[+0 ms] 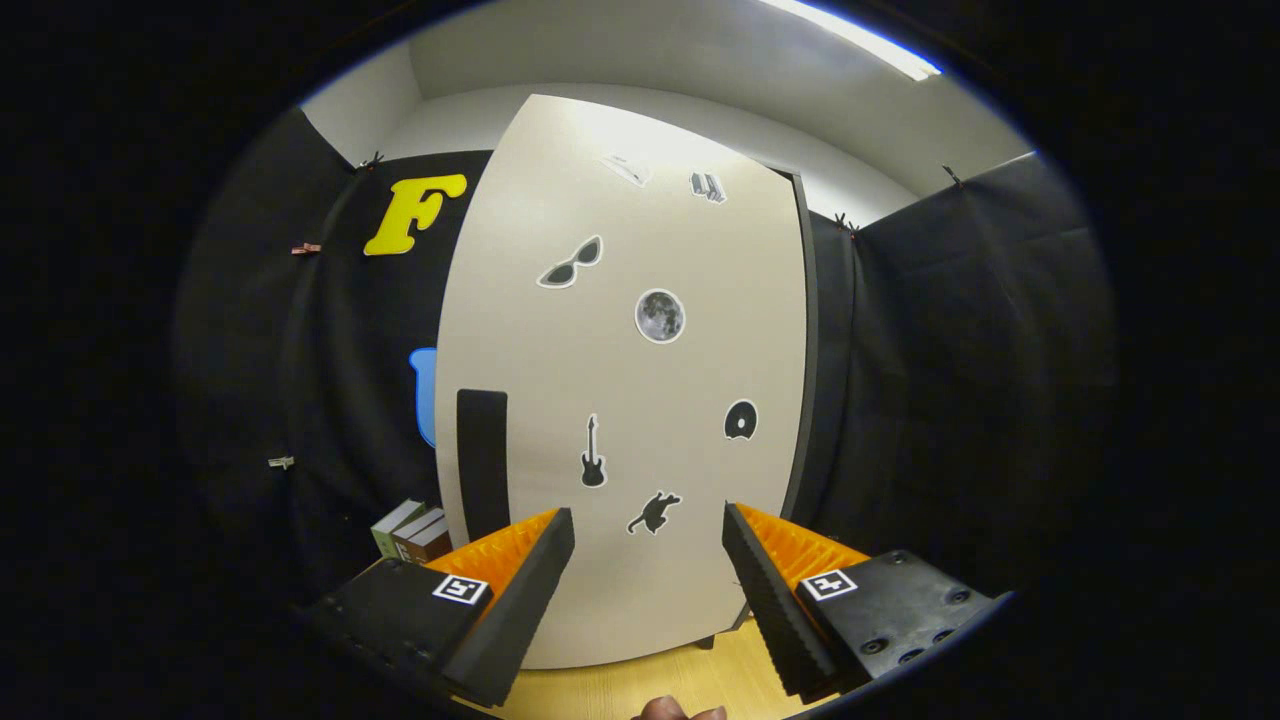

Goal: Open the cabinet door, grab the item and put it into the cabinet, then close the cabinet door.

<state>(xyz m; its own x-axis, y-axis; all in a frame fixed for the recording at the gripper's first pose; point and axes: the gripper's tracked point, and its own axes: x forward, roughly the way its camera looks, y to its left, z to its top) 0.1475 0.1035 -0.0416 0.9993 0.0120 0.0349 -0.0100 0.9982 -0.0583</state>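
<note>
Hand-held gripper (648, 560), seen along its own two fingers: the fingers stand spread wide apart with nothing between them, their ridged inner faces turned toward each other. Each finger carries a small square black-and-white marker (460, 589) on its upper face. Just below the gap, the tips of a person's fingers (680, 711) show over the pale wooden worktop (640, 685).

Just ahead of the fingers stands the cabinet door (620, 400), a tall pale panel that rises from the worktop. A bare strip of worktop lies between the fingertips and the door's lower edge. The door's right edge meets a thin dark cabinet frame (805, 350); whether it sits flush or slightly ajar cannot be told. Near the door's left edge, low down, a dark upright handle (483, 460) is mounted; it stands just beyond the left finger.

The door bears no readable writing, only black-and-white stickers: a cat (654, 512) between the fingertips, a guitar (593, 455), a disc (741, 420), a moon (660, 316), sunglasses (571, 263), and two smaller ones near the top too blurred to identify.

To the left of the door, beside the handle and beyond the left finger, a small stack of books (412, 532) rests on the worktop, their spines pale green, white and brown; any spine lettering is too small to read.

Black cloth booth wall (950, 380) closes both sides; a lit ceiling strip (860, 38) runs overhead.
</note>
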